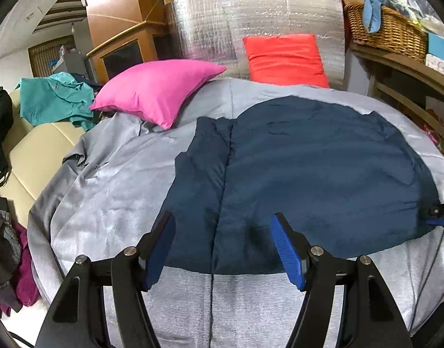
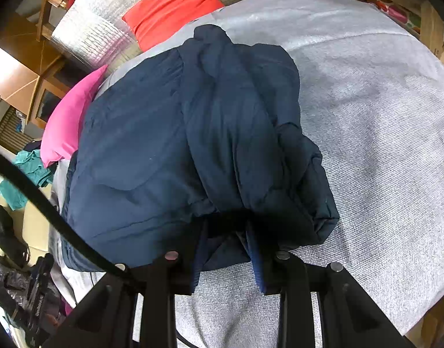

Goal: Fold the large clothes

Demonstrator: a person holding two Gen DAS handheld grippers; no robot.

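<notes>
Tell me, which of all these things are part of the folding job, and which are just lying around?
Part of the job:
navy garment, spread on the grey bed cover
left gripper, open over it
right gripper, pinching its edge

Just lying about:
pink pillow
red cushion
teal garment
wicker basket
</notes>
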